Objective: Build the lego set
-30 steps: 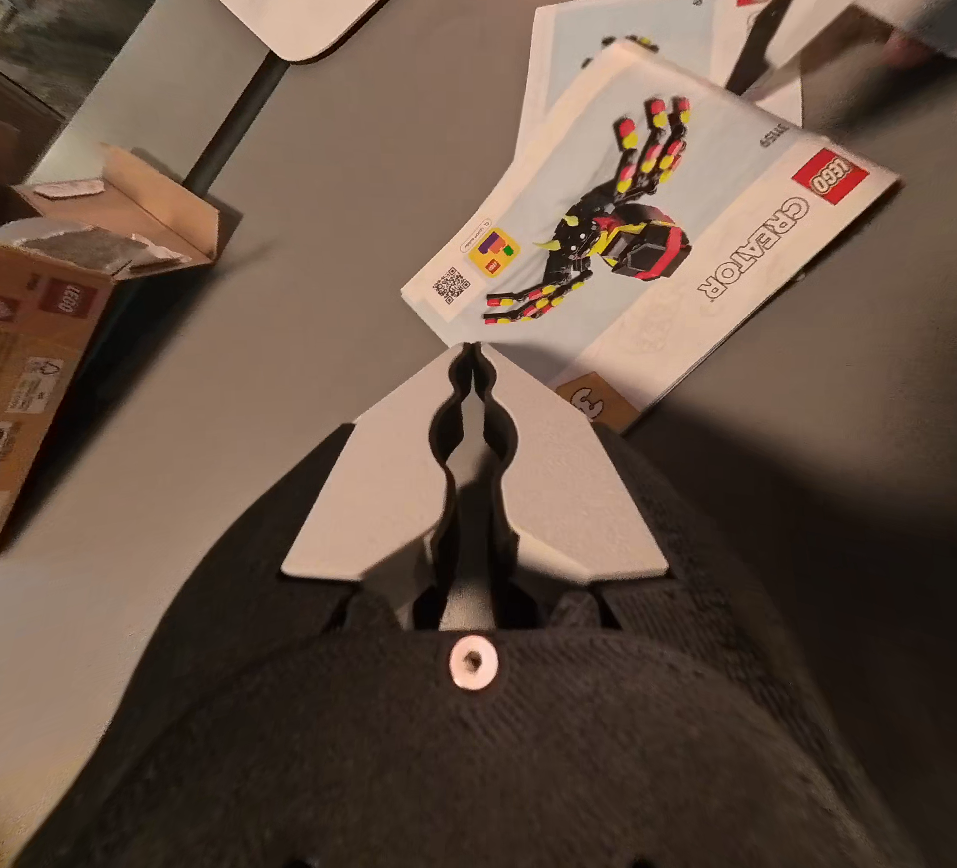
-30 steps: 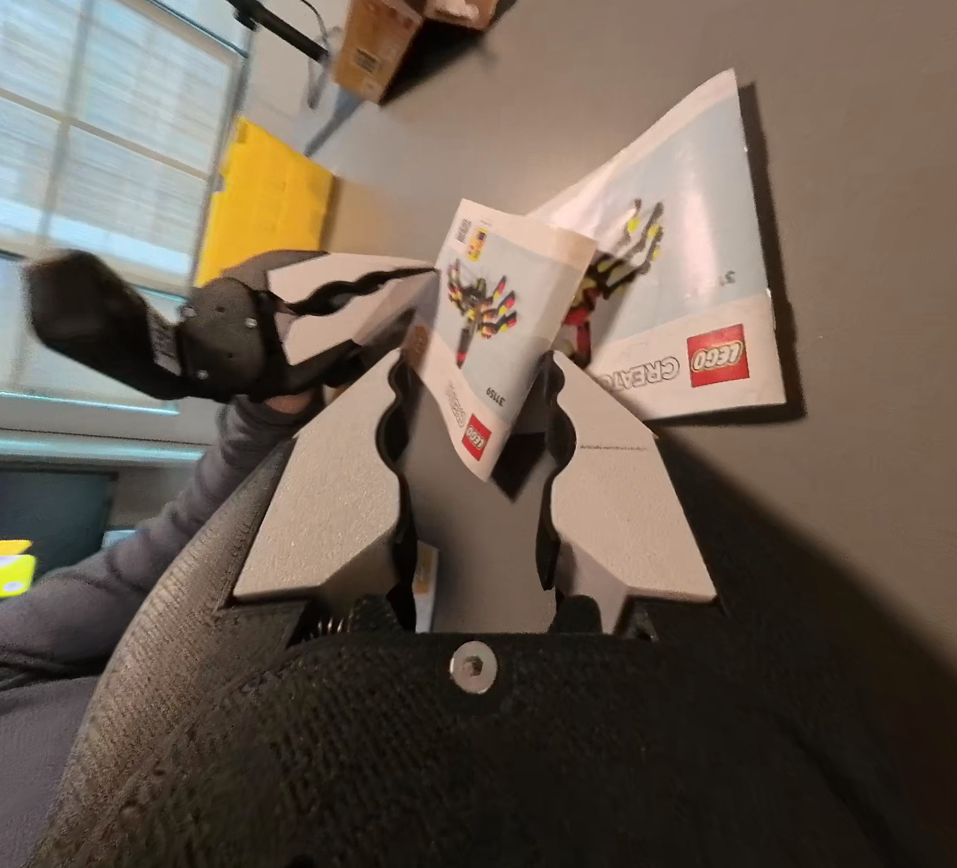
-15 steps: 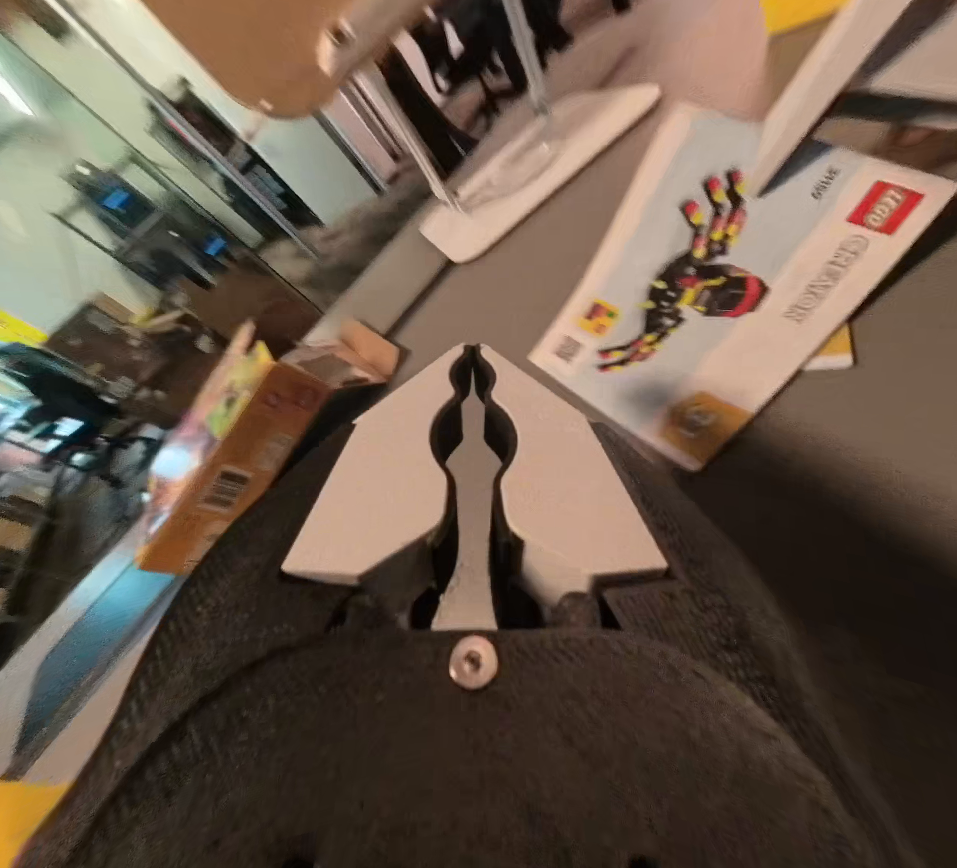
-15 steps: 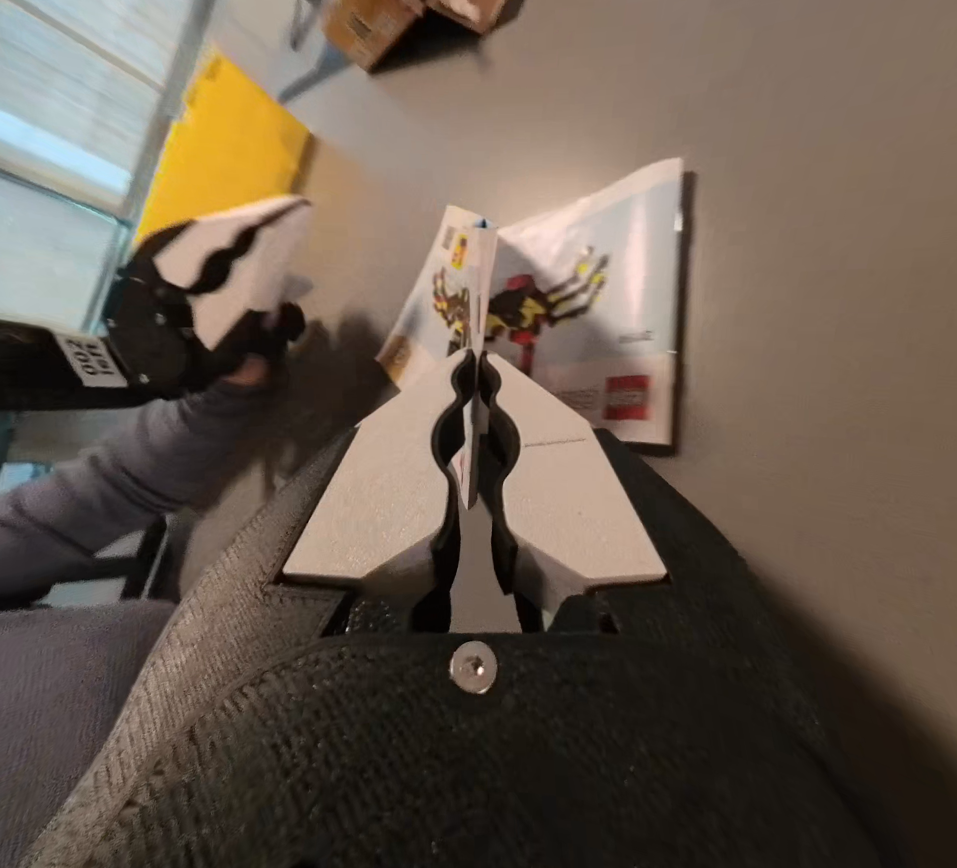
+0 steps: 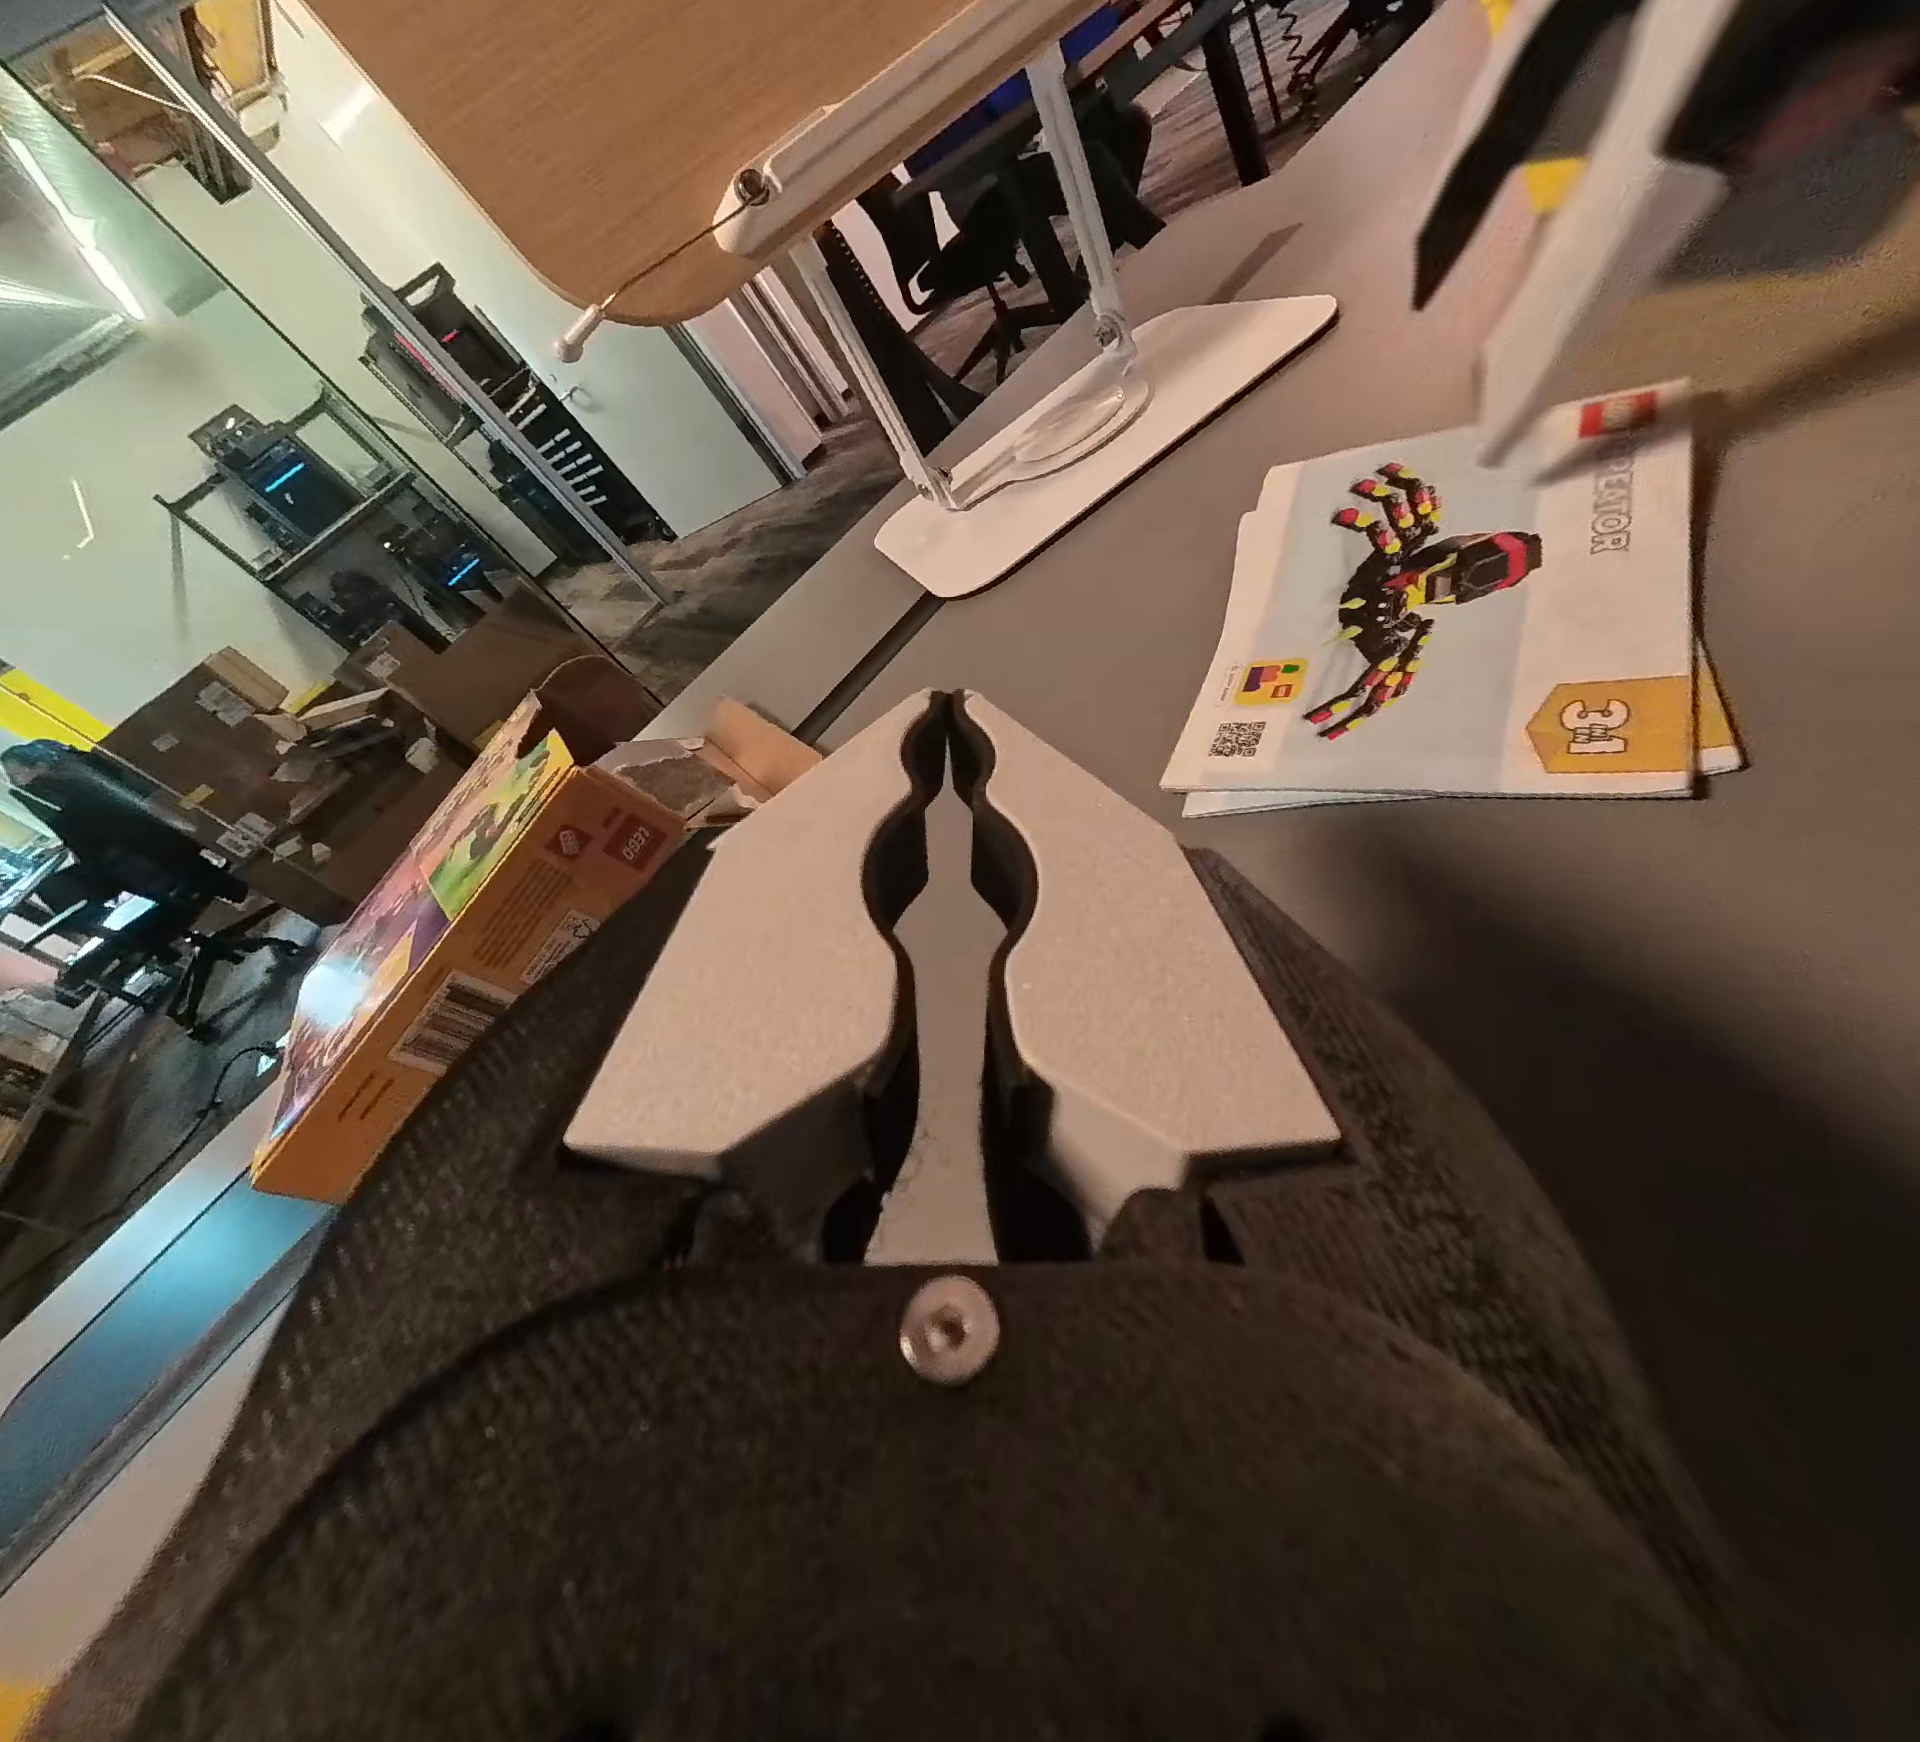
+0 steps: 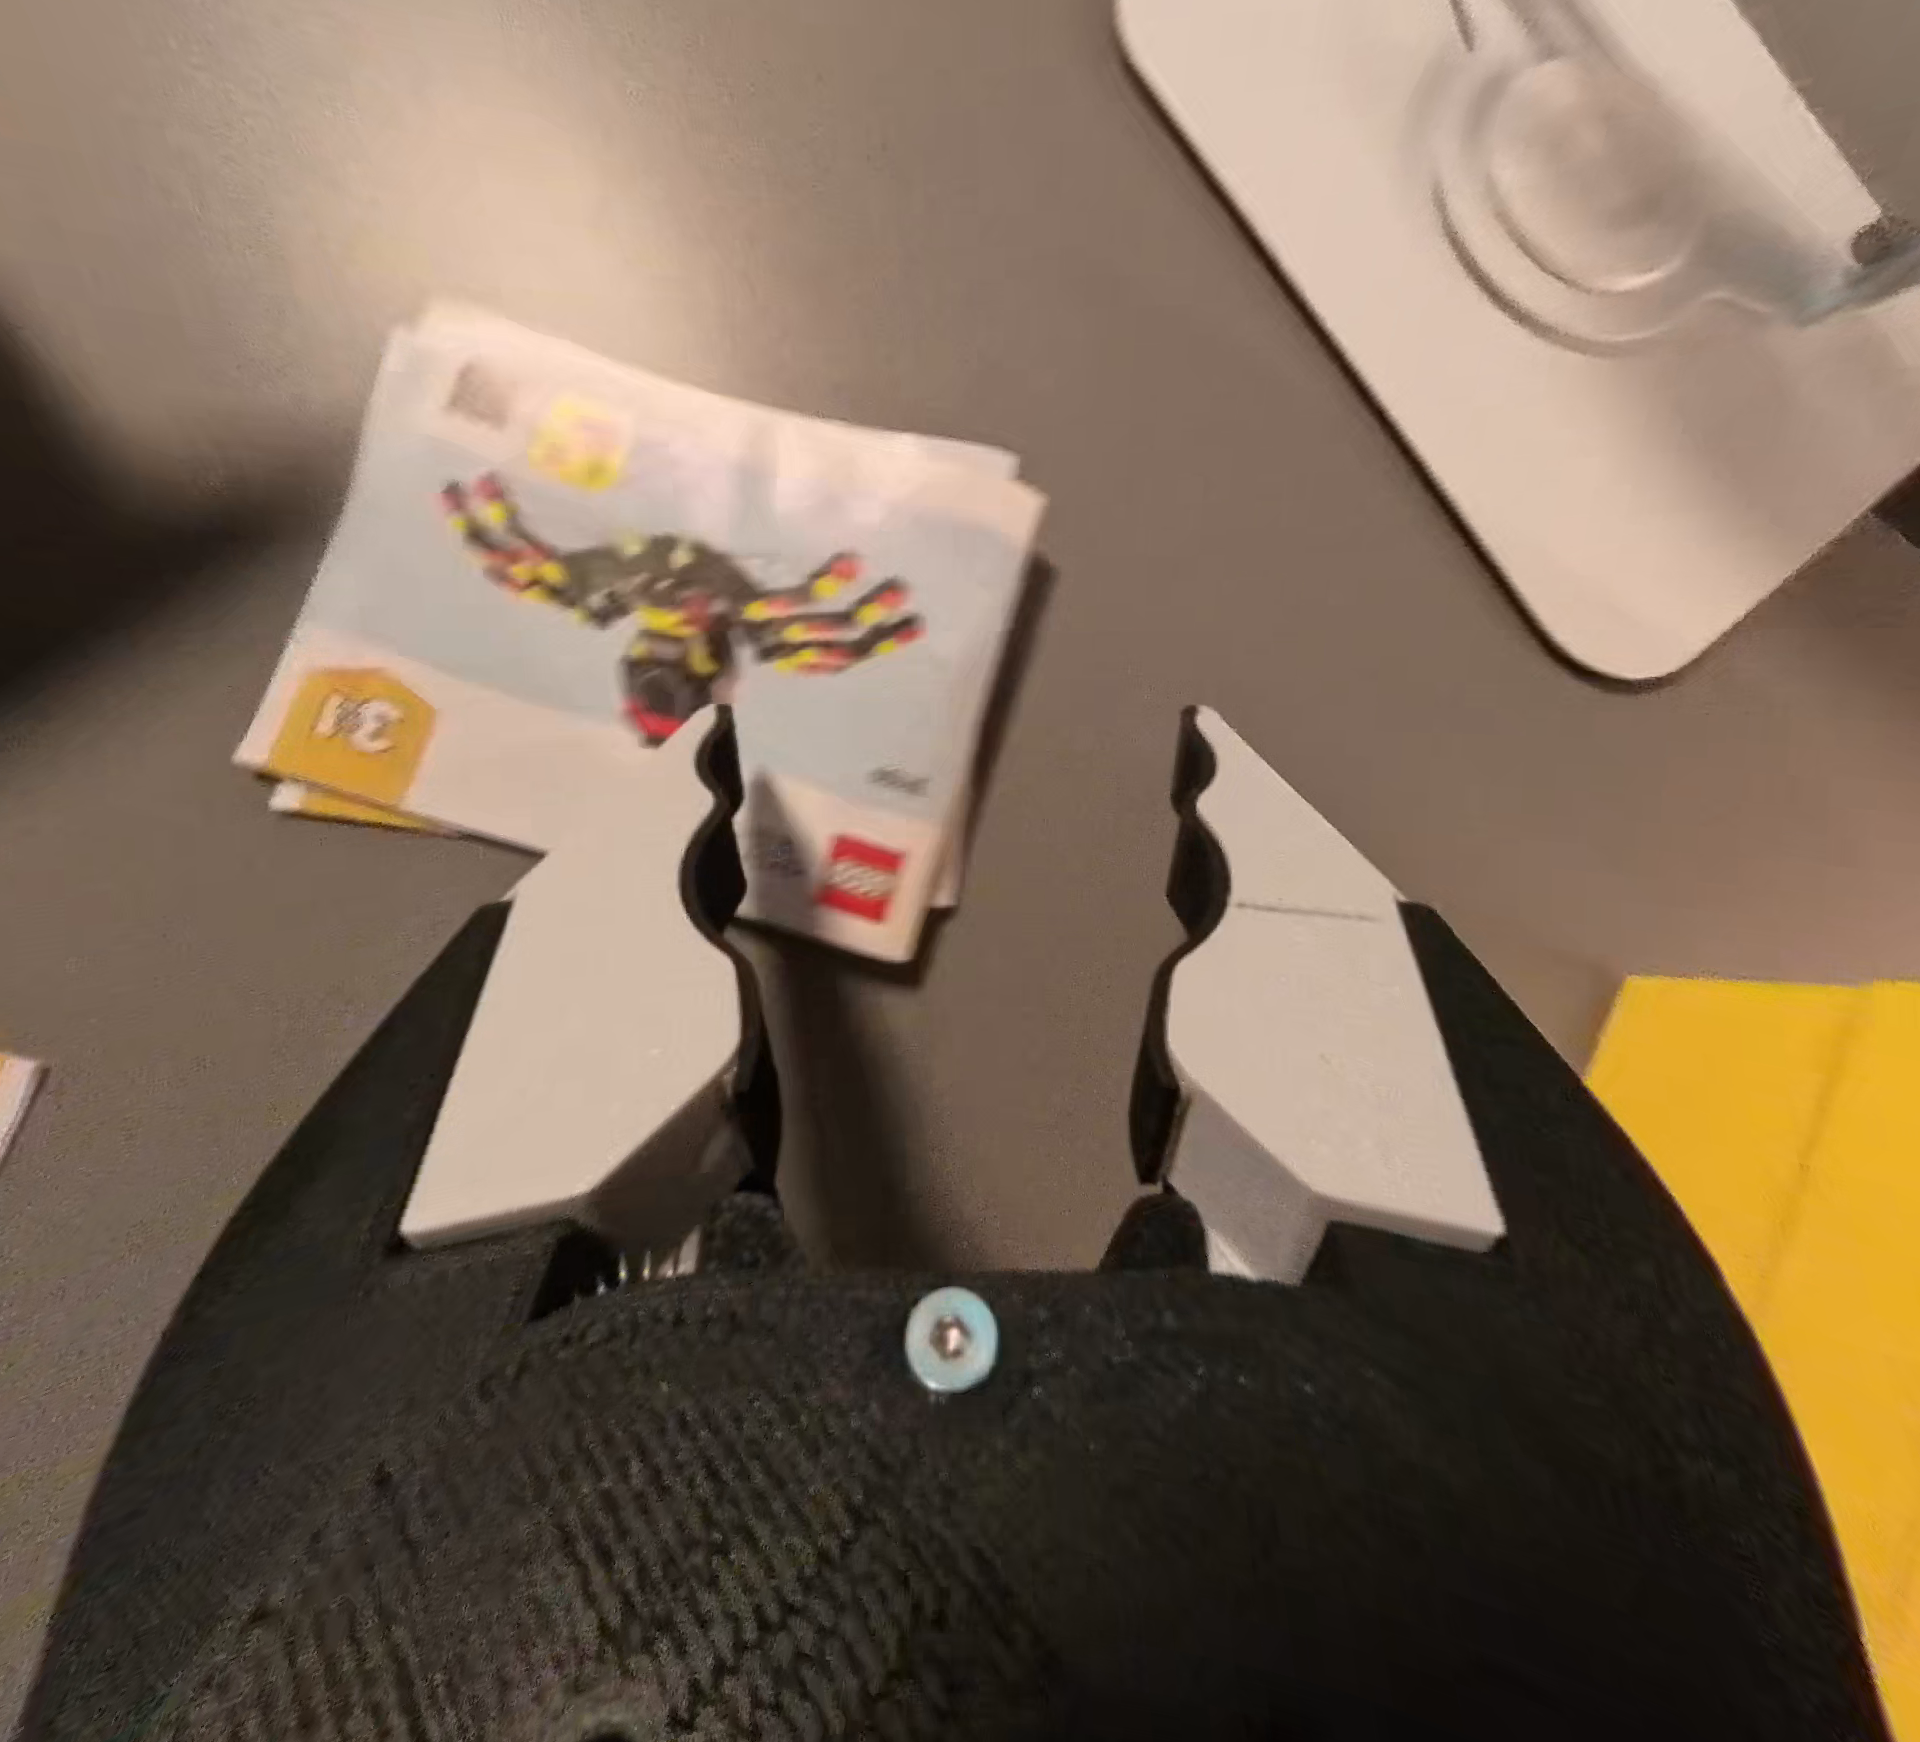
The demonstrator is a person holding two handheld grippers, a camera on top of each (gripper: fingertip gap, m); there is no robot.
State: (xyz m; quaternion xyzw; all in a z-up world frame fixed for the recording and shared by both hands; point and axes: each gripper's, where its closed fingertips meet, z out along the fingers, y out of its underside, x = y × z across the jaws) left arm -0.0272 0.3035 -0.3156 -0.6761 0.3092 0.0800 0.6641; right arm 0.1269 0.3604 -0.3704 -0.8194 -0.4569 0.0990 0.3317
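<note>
Grey counter (image 6: pixel 727 134) now carries both instruction booklets (image 6: pixel 665 612) in one loose stack, the spider cover uppermost and a second booklet's edges peeking out beneath it. Half a second ago the right gripper (image 6: pixel 956 736) was clamped on a booklet held upright; now its jaws stand wide apart, released and empty, hovering above the stack's logo corner. So the booklet has been let go onto its twin.

The left gripper (image 5: pixel 951 705) remains clenched on nothing, as it was a second ago, but it has swung up and away: then it pointed down at the booklets, now it looks across the counter, with the stack lying ahead and to the right of its tips. The opened cardboard box (image 5: pixel 447 944) sits on the far side of that gripper from the booklets, and the white stand base (image 5: pixel 1112 435) lies just beyond them.

No bricks show anywhere, so the build itself looks unstarted. My guess is the paperwork is merely set aside and the box's contents come next.
</note>
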